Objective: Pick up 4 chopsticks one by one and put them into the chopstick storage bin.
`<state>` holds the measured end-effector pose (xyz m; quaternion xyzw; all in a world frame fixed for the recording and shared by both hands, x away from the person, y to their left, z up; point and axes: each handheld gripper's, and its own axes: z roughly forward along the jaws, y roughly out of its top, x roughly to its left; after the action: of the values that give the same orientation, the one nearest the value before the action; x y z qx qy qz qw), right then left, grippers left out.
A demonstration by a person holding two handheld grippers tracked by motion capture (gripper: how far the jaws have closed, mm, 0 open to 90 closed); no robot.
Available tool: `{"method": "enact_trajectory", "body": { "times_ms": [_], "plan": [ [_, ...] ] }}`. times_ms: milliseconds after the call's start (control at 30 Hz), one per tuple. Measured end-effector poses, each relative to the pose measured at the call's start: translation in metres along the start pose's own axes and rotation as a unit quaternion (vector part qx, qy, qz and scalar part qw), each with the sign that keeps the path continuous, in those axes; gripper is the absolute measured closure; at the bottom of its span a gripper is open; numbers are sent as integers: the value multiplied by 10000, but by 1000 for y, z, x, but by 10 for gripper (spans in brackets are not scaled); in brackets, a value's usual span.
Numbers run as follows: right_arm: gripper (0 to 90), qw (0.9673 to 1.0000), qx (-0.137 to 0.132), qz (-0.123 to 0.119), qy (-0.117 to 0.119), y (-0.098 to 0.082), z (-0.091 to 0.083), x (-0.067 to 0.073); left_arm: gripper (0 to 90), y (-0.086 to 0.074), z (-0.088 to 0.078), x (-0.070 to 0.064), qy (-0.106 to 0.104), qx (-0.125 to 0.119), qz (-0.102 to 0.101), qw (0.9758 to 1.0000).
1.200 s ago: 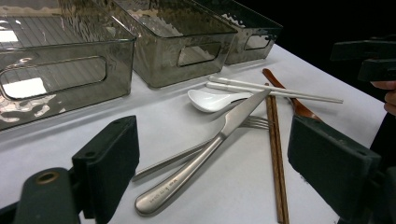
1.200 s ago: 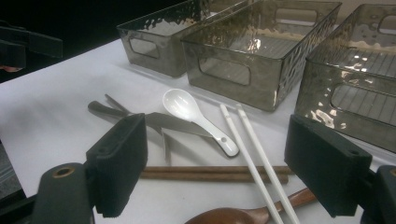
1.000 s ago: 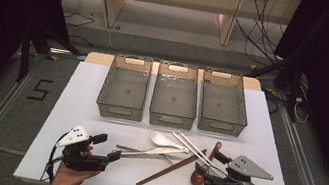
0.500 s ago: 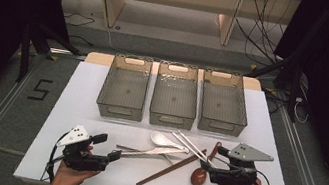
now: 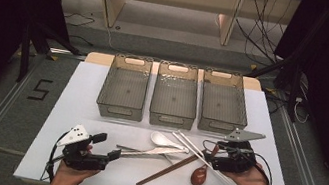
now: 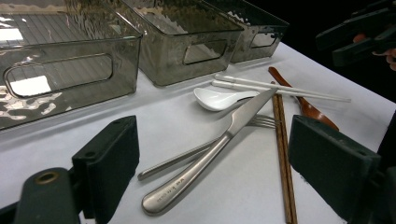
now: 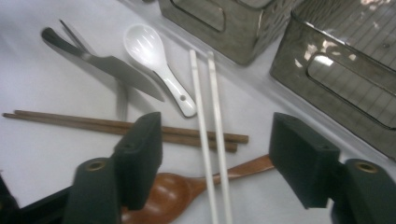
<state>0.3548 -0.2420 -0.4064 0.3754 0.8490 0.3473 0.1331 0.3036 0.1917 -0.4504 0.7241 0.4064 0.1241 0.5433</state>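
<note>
A cutlery heap lies mid-table: a steel knife [image 5: 152, 152] over a fork [image 6: 261, 122], a white spoon [image 5: 164, 139], white chopsticks [image 5: 189, 145], brown chopsticks [image 5: 164, 171] and a wooden spoon [image 5: 199, 175]. My left gripper [image 5: 107, 146] rests open at the front left, its jaws on either side of the knife handle [image 6: 187, 179] without touching it. My right gripper [image 5: 208, 153] hovers open above the white chopsticks [image 7: 205, 107] and the wooden spoon's handle [image 7: 243, 168]. Its jaws have just been closing a little, with the chopsticks below the gap, untouched.
Three clear grey bins [image 5: 118, 111] [image 5: 171, 120] [image 5: 221, 126] stand in a row behind the cutlery, all without contents. The white table top [image 5: 73, 108] is bare on the left side. Cables trail from both grippers toward the front edge.
My right gripper has moved away from the front edge toward the bins and risen slightly, now over the white chopsticks. The left gripper and the cutlery have stayed put.
</note>
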Motion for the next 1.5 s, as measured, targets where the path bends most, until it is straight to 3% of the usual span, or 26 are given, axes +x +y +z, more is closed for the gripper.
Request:
{"method": "enact_trajectory", "body": {
  "times_ms": [167, 200, 300, 533, 800, 1333, 1500],
  "plan": [
    [421, 9982, 593, -2, 61, 4, 17, -8, 164, 0, 0, 0, 4, 5, 10, 10000],
    [421, 9982, 593, -2, 61, 4, 17, -8, 164, 0, 0, 0, 5, 4, 16, 10000],
    [495, 9950, 993, -73, 1, 5, 31, -12, 164, 0, 0, 0, 7, 9, 19, 10000],
    [616, 9885, 1501, -132, 94, 5, 49, -19, 164, 0, 0, 0, 13, 8, 37, 10000],
    [702, 9831, 1805, -257, 147, 7, 60, -18, 164, 0, 0, 0, 7, -1, 36, 10000],
    [782, 9778, 2066, -305, 172, 11, 70, -17, 164, 1, 0, 0, 9, 0, 45, 10000],
    [830, 9727, 2277, -440, 134, 13, 78, -12, 164, 1, 0, 0, 7, -17, 31, 10000]
  ]
}}
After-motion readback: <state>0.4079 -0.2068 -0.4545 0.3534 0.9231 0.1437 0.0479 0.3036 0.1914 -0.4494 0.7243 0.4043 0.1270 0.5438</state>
